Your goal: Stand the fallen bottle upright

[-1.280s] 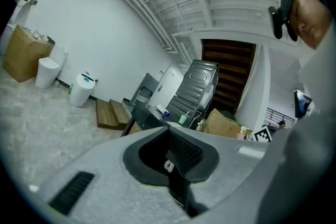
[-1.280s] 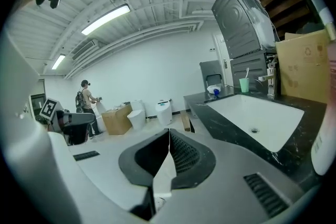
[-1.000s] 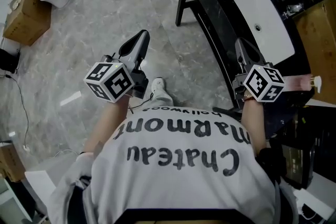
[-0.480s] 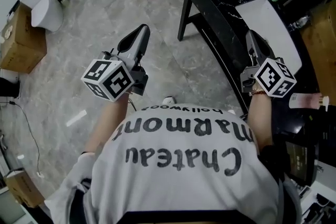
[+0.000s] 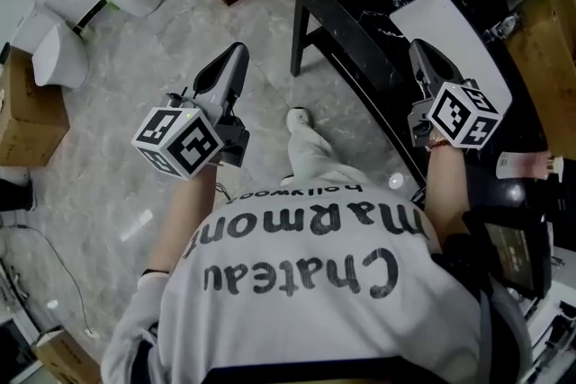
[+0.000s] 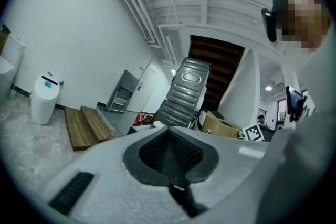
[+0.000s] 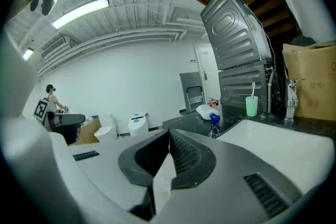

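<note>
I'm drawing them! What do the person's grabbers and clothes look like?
The left gripper and right gripper are grey beaks with black bumpy pads, each carrying a white cube with black square markers. White T-shirt, dark lettering.

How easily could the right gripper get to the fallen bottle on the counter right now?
Probably yes, once brought closer. The bottle lies on the black counter past the sink, with nothing standing between it and the right gripper. Its jaws are shut, so they would have to open first.
</note>
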The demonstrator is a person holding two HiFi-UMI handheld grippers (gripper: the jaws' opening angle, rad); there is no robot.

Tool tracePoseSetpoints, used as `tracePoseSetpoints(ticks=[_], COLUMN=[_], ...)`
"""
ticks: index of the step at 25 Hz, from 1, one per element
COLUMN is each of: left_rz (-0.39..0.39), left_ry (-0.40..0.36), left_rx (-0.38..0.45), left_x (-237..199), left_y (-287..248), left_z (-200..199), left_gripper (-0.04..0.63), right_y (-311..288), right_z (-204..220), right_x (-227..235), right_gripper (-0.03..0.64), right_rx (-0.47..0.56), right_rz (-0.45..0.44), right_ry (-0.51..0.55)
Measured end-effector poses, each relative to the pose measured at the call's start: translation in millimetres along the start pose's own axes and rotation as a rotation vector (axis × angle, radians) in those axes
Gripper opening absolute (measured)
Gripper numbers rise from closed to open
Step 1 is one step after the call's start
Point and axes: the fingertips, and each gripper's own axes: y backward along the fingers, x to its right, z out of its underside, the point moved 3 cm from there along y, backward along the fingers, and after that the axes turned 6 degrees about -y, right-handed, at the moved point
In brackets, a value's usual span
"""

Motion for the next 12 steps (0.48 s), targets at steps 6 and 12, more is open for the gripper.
tracePoseSetpoints(ticks=[6, 12], left_rz=[0.026, 0.066], left_ry=[-0.034, -0.061], left_rx=[0.009, 0.0], left_x=[-21.5, -44.8], left_y=[-39.8, -110.0], left_z=[-12.3, -36.6], left_gripper=[0.012, 0.012], right_y=[-44.0, -102.2], right_z=[-21.2, -61.5], right_x=[25.9, 58.3], right_gripper=[0.014, 0.014], right_rx=[0.036, 0.087], right_rz=[0.009, 0.011], right_ry=[-0.001, -0.008])
